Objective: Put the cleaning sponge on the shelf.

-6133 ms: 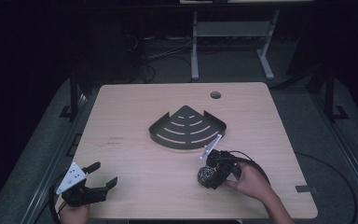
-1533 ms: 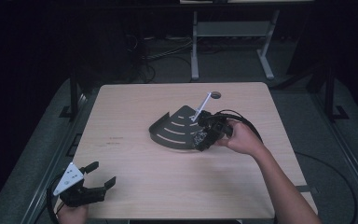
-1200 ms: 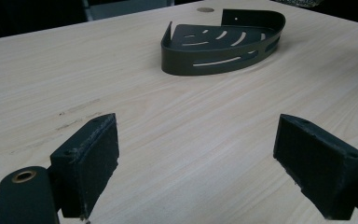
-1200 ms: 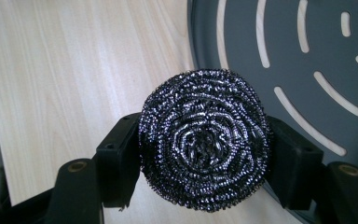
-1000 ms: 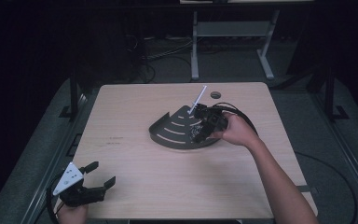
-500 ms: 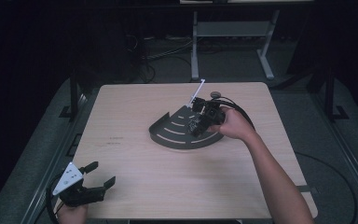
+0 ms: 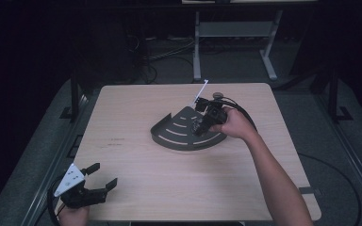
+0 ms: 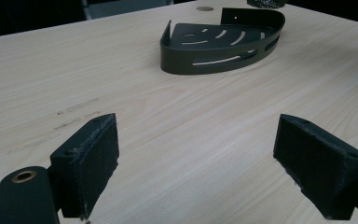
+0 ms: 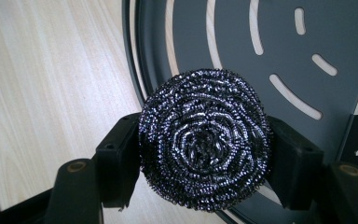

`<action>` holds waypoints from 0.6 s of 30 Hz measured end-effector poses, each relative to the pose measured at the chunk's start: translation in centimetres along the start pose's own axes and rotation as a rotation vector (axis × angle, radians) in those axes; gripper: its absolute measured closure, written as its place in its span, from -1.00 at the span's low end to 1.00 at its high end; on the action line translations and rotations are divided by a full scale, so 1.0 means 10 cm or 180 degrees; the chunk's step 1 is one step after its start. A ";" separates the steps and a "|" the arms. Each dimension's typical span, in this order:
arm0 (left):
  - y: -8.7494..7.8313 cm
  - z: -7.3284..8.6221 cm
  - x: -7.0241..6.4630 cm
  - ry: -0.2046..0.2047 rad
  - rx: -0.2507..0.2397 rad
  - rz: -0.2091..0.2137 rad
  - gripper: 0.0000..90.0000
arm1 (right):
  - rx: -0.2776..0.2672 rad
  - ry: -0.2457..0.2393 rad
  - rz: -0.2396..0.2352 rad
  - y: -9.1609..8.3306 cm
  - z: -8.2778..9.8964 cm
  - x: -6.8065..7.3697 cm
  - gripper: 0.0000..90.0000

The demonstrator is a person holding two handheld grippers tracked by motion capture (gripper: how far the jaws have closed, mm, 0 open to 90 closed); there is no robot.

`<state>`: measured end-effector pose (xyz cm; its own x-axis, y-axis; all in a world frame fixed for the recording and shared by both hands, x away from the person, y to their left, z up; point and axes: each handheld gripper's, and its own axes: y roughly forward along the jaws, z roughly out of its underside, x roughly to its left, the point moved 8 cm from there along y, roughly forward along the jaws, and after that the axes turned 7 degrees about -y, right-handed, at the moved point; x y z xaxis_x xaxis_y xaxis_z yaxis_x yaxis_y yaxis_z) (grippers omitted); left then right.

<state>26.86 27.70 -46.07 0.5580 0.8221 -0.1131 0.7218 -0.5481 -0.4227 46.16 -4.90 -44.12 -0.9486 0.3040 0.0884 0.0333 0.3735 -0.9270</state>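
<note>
1. High view: wooden table point(image 7: 136, 117) carried everything, w/ a small round hole point(image 7: 218, 95) near its far edge.
2. Dark quarter-round slotted tray point(image 7: 176, 134) sat around table centre, a bit toward the far edge; curved wall faced the near edge, corner pointed to the far edge.
3. Right gripper point(image 7: 201, 123) was over the tray's right part, held by the right hand point(image 7: 233, 125); a white tag point(image 7: 201, 91) stuck up from it toward the far edge.
4. Left gripper point(image 7: 104, 176) rested at the near left corner, well apart from tray. Left gripper view: jaws wide apart, nothing btwn them, pads point(image 8: 101, 158) over bare wood.
5. Right gripper view: steel wool scrubber point(image 9: 204, 140), a round coiled ball, was clamped btwn both jaws, over the tray's point(image 9: 279, 46) curved rim where floor meets table.
</note>
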 end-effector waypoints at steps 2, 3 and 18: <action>0.00 0.00 0.00 0.0000 0.0000 -0.0001 -0.70 | -0.0002 0.0012 -0.0001 0.02 -0.01 -0.01 -0.25; 0.00 0.00 0.00 -0.0002 -0.0001 0.0002 -0.70 | -0.0012 0.0014 0.0000 0.02 -0.01 -0.01 -0.25; 0.00 0.00 0.00 -0.0004 -0.0006 0.0000 -0.70 | -0.0010 0.0115 -0.0001 0.16 -0.02 -0.13 -0.25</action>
<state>26.86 27.73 -46.05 0.5574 0.8223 -0.1143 0.7225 -0.5483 -0.4211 47.50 -4.57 -45.62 -0.9365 0.3354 0.1020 0.0339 0.3764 -0.9259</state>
